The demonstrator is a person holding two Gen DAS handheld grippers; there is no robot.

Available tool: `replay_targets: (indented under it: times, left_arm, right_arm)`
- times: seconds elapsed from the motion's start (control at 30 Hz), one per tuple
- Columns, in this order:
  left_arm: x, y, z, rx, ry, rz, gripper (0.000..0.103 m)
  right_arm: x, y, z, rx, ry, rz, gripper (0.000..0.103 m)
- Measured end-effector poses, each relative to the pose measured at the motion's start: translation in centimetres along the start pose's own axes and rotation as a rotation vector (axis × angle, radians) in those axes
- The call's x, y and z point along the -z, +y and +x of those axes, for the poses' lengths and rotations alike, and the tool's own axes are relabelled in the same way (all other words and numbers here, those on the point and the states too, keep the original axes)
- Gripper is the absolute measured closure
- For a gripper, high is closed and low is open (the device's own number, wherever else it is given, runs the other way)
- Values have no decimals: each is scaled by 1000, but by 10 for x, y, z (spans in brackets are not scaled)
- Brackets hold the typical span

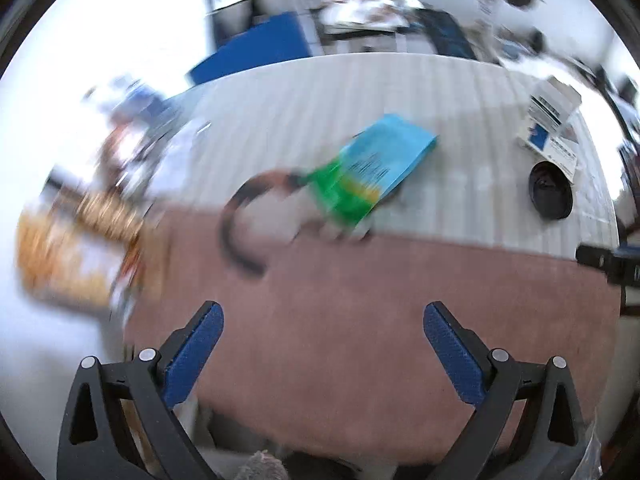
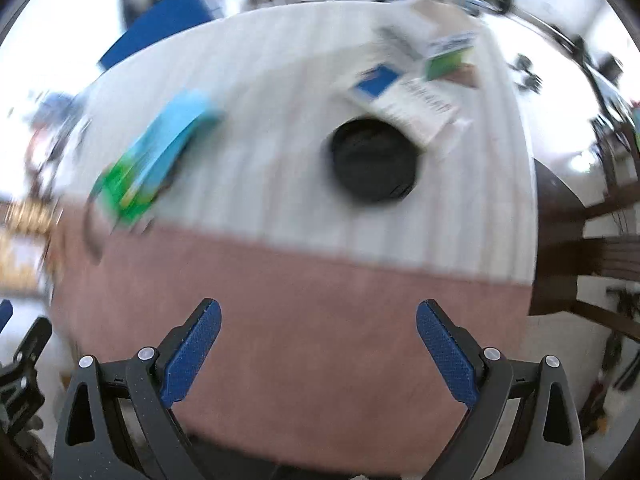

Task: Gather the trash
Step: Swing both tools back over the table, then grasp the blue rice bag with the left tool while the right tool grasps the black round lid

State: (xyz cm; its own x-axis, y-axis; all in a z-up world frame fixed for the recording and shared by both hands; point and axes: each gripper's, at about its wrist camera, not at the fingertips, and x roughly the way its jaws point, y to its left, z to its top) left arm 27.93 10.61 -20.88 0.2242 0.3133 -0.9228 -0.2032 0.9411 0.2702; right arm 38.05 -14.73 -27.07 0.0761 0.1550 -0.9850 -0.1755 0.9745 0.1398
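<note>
A blue-and-green snack packet (image 1: pixel 376 168) lies on the white striped part of the table (image 1: pixel 460 92); it also shows in the right wrist view (image 2: pixel 156 156), at the left. A round black lid-like object (image 1: pixel 550 190) lies right of it, and is centred in the right wrist view (image 2: pixel 374 160). White and blue paper cartons (image 1: pixel 548 120) lie at the far right edge, also in the right wrist view (image 2: pixel 416 96). My left gripper (image 1: pixel 322 312) is open and empty over the pink mat (image 1: pixel 360 300). My right gripper (image 2: pixel 318 310) is open and empty, also above the mat (image 2: pixel 300 300).
A dark curved band (image 1: pixel 240 228) lies at the mat's edge left of the packet. A blurred orange and white box (image 1: pixel 72 248) sits at the table's left. A dark wooden chair (image 2: pixel 592 240) stands right of the table. Both views are motion-blurred.
</note>
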Motion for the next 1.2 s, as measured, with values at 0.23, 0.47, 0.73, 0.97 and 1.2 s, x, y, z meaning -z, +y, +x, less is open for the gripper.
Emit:
replay_targets:
  times: [0.23,0.47,0.73,0.97,1.2]
  left_arm:
    - [-102,-39,84,39,117,241,0]
    - [-141,-54,139,93,207,368,0]
    - [-151,-73,184,126,314,477,0]
    - [-146,-69,209,176,385,413,2]
    - [-127,-59,186,275,347,293,15]
  right_arm:
    - [-83,-51,63,29,65,188,1]
    - [-111,-43,102,31,105,194,1]
    - [-125,-37,130,53,138,222,0]
    - [-126,-19,138,83,125,208,4]
    - [-112,-11,125,67,94,203,13]
